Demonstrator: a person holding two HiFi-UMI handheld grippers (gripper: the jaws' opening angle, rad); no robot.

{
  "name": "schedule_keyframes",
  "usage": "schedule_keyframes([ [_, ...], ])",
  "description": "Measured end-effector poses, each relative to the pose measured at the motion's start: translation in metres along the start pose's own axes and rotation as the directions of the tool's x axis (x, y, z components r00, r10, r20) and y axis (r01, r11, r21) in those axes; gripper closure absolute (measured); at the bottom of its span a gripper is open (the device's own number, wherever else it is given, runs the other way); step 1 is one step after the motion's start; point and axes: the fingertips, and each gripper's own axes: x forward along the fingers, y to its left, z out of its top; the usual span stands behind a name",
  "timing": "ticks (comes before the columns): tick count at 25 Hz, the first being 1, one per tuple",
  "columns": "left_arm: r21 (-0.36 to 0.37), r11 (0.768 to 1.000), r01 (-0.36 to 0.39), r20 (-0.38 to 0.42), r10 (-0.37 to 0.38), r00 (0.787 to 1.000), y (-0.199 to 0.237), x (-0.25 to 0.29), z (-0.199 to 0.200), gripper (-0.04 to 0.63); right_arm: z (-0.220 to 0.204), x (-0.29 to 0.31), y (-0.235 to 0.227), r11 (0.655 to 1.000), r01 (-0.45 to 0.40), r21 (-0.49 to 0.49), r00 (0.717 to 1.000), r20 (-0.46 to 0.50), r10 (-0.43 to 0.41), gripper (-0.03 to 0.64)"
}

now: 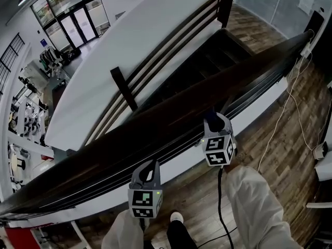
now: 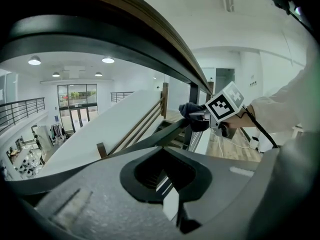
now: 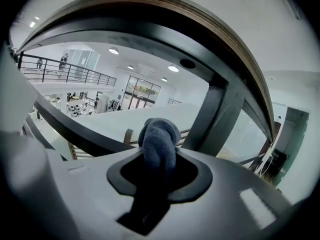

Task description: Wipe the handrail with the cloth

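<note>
Beside a stairwell's dark handrail (image 1: 155, 134), the right gripper (image 1: 211, 119) pinches a bunched blue-grey cloth (image 3: 159, 139) at the rail's near edge. Further left along the same rail, the left gripper (image 1: 148, 169) has its jaws pressed together on nothing.

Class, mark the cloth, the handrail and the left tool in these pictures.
cloth (image 3: 159, 136), right gripper view, on its bunched upper end.
handrail (image 1: 104, 165), head view, on its dark top face.
left tool (image 1: 150, 165), head view, between its tips, at the rail's near edge.
</note>
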Motion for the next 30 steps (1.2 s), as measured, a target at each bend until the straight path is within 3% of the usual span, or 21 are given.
schedule_keyframes([
  [11, 0.003, 1.0, 0.025, -0.035, -0.025, 0.999, -0.015, 0.004, -0.013, 0.592, -0.009, 0.008, -0.025, 0.996, 0.078, -0.051, 0.997, -0.014, -0.079, 0.517],
  [19, 0.012, 1.0, 0.013, -0.042, -0.013, 0.999, -0.003, -0.021, -0.028, 0.592, -0.01, -0.004, -0.016, 0.995, 0.095, -0.014, 0.995, 0.006, -0.095, 0.515],
  [25, -0.032, 0.999, -0.01, -0.046, 0.008, 0.999, 0.019, -0.059, -0.059, 0.592, 0.003, -0.043, 0.064, 1.0, -0.022, 0.016, 0.996, 0.091, 0.02, 0.515],
  [30, -0.08, 0.996, -0.039, -0.045, 0.035, 0.998, 0.055, -0.107, -0.096, 0.592, 0.003, -0.081, 0.17, 0.99, -0.138, 0.041, 0.988, 0.072, 0.134, 0.515],
])
